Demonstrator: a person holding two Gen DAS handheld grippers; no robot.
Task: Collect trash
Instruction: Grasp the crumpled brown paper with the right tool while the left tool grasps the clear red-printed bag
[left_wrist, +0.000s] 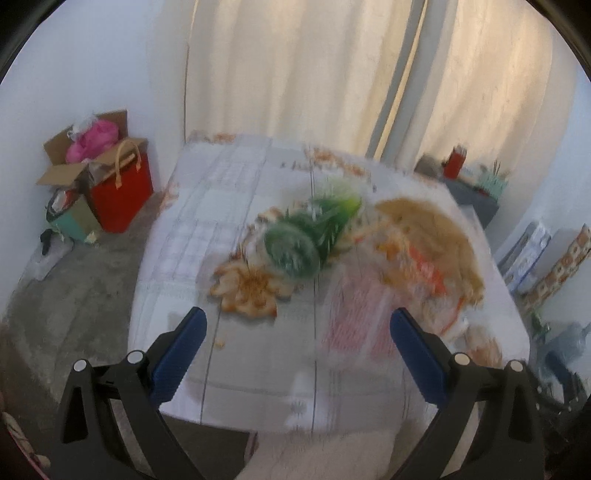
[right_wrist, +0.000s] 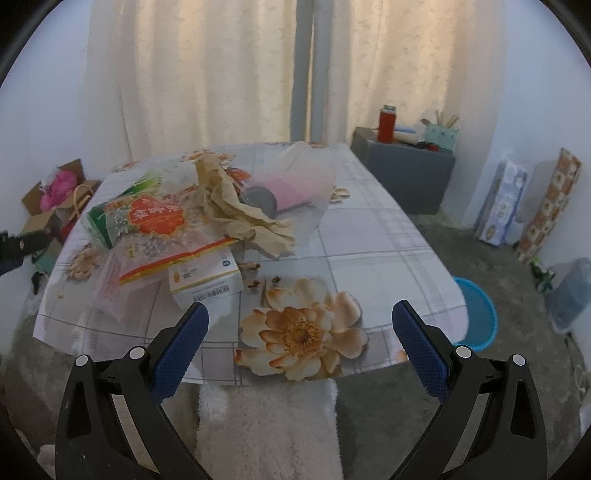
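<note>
Trash pile (right_wrist: 177, 229) heaped left of centre on table (right_wrist: 369, 236); left gripper (left_wrist: 295, 347) and right gripper (right_wrist: 299, 339) spread, empty. Approach step judged; first pick needed next.

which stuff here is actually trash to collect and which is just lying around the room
For the job:
- green wrapper
- red snack bag
- crumpled brown paper
- small white box
- pink roll
- blue bin, probably for the trash
- left tool and right tool, both open

Lying about:
- red thermos
- red bag
- cardboard box
</note>
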